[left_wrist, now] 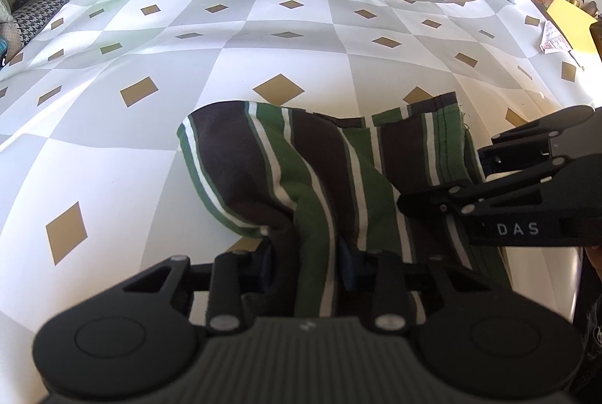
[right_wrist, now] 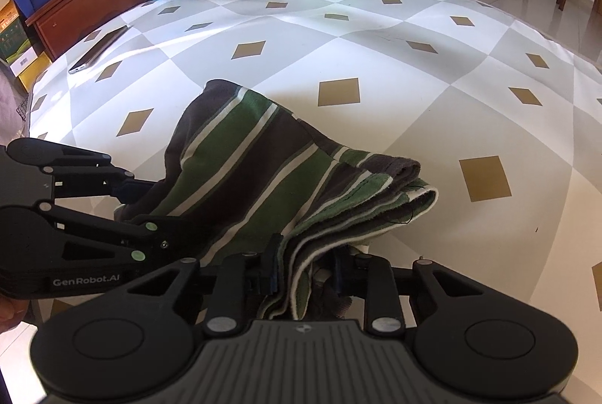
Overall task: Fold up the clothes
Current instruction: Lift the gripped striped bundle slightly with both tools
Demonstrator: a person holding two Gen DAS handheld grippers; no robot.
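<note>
Striped cloth [left_wrist: 301, 178] fills both sets of jaws: the left gripper [left_wrist: 306, 276] clenches one bunched end, the right gripper [right_wrist: 304, 272] the folded hems. From them the cloth runs away across the checked table [left_wrist: 113, 148], stripes lengthwise.

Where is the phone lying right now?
In the right wrist view, the phone lies at the table's far left edge, on the checked cloth, well beyond the striped garment.
</note>
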